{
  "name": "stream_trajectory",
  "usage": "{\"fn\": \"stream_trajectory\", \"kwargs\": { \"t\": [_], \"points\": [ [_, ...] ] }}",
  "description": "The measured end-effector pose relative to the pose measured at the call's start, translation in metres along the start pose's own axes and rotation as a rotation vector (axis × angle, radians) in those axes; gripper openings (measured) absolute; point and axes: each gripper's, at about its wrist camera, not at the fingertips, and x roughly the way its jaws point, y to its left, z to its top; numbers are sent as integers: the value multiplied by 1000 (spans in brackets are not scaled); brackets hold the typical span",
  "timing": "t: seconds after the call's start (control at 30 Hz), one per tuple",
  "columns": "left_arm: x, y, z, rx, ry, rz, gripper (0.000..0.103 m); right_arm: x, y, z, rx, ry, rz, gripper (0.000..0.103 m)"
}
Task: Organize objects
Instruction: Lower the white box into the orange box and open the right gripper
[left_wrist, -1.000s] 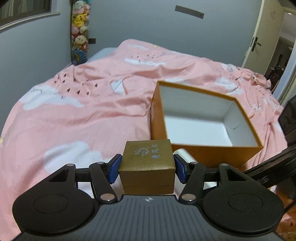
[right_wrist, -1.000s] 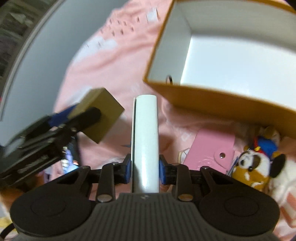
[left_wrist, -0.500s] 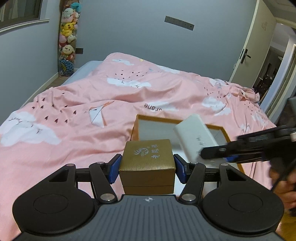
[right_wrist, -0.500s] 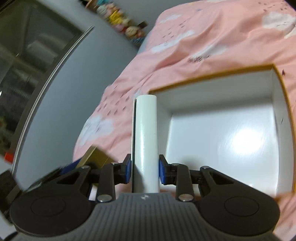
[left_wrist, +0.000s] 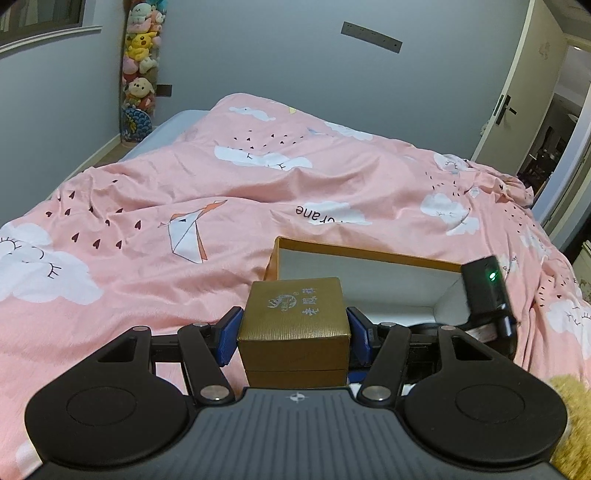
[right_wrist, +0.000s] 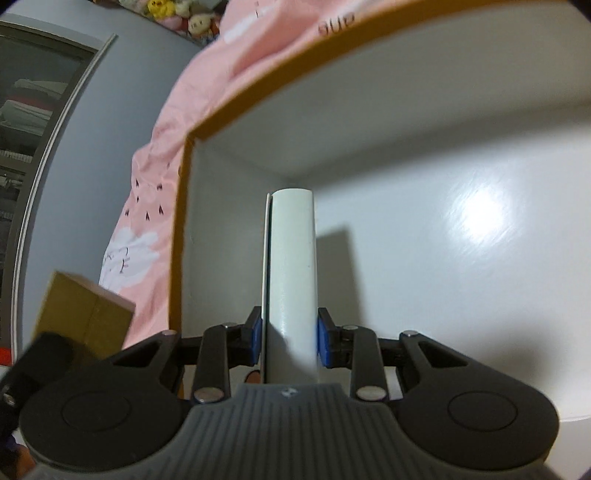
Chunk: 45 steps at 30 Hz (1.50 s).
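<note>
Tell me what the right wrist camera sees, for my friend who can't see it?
The right gripper holds a slim white box inside a big orange box with white walls. A small gold box shows at the left.

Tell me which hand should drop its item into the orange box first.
Right. Its gripper already holds the white box inside the orange box; the left gripper holds its gold box short of the rim.

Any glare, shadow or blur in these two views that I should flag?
Right wrist: a bright glare patch on the box floor, the white slab throws a dark shadow to its right, and the gold case at left is blurred. Left wrist: sharp, evenly lit, with fisheye bending at the door frame.
</note>
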Motion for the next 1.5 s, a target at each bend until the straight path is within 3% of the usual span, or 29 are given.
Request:
{"fn": "stream_trajectory", "kwargs": {
  "t": [0.23, 0.43, 0.53, 0.63, 0.8, 0.9, 1.13, 1.3, 1.37, 1.5],
  "points": [
    [8, 1, 1, -9, 14, -2, 68, 19, -4, 3, 27, 66, 9, 31],
    [11, 1, 1, 0, 16, -5, 68, 29, 7, 3, -43, 104, -96, 34],
    [11, 1, 0, 2, 19, -5, 68, 29, 16, 3, -111, 101, -170, 48],
    [11, 1, 0, 2, 14, -9, 68, 28, 20, 4, -160, 100, -238, 50],
    [10, 0, 2, 14, 10, -14, 68, 26, 14, 12, -164, 136, -251, 50],
    [11, -2, 3, 30, 8, -17, 68, 30, 18, 10, -193, 152, -241, 46],
    [19, -8, 10, 56, 42, -31, 68, 38, 28, 1, -275, 176, -170, 21],
    [31, -12, 19, 70, 83, -51, 68, 43, 30, 3, -322, 184, -157, 20],
    [38, -20, 24, 87, 108, -53, 68, 32, 26, 0, -302, 183, -139, 15],
    [58, -38, 31, 149, 164, -43, 68, 10, 27, 2, -348, 115, -166, 17]
  ]
}}
